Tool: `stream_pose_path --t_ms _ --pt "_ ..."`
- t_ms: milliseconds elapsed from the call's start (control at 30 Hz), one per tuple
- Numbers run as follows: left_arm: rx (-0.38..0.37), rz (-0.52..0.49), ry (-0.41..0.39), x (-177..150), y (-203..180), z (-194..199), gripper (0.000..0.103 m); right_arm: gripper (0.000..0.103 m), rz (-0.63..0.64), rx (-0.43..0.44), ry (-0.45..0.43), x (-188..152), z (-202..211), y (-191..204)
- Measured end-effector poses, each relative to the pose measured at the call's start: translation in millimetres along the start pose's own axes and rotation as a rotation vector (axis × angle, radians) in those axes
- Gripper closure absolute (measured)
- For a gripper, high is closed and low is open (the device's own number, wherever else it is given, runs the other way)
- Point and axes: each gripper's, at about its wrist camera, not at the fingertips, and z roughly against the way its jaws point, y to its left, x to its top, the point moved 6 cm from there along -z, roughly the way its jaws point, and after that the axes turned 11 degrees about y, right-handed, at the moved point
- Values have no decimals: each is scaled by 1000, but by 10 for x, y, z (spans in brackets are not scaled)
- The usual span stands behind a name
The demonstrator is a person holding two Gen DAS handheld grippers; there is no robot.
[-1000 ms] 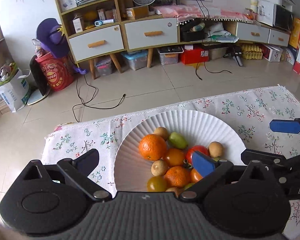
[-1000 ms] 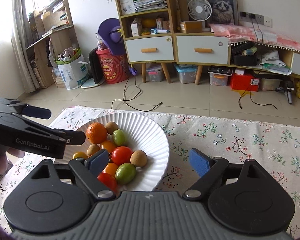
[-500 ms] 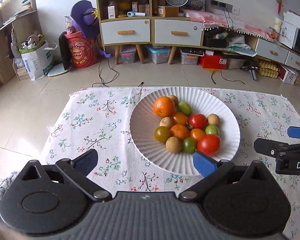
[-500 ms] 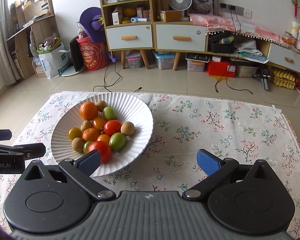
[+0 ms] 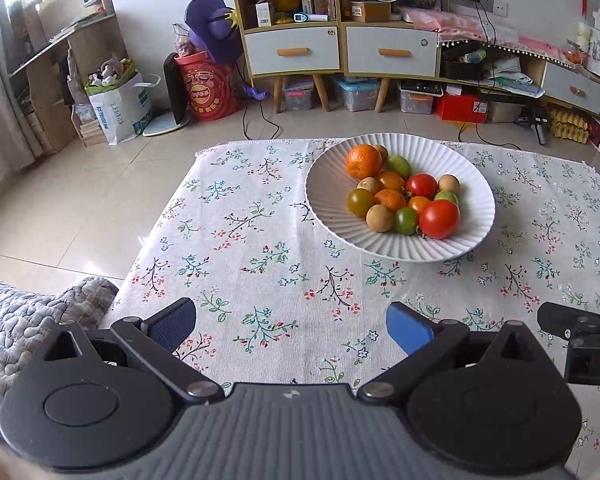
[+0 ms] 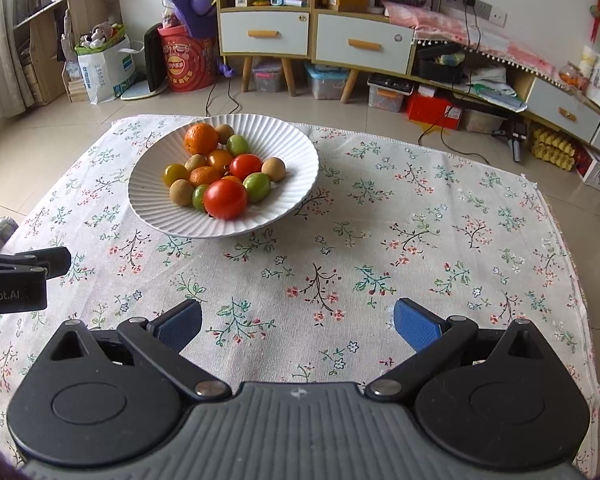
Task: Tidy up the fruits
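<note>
Lower half of both frames: the floral-cloth worktop lies bare and passable. Sole obstacle: the white ribbed plate of mixed round fruits, upper centre-left in the right view.

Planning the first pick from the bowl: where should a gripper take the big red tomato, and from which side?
Grip the big red tomato across its round middle, coming from above on the near side. It sits at the front of the pile, with green fruits touching both flanks and bare white bowl in front. The right gripper is open, so it probably fits.
</note>
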Motion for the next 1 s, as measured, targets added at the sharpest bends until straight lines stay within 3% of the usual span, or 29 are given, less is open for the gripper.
stream_pose_path --t_ms 167,1000 --pt "-49 20 38 -77 -61 -25 1 1 -8 -22 -14 15 10 -18" --pt "-52 10 47 -177 -139 -1 1 1 13 -39 -29 20 17 75"
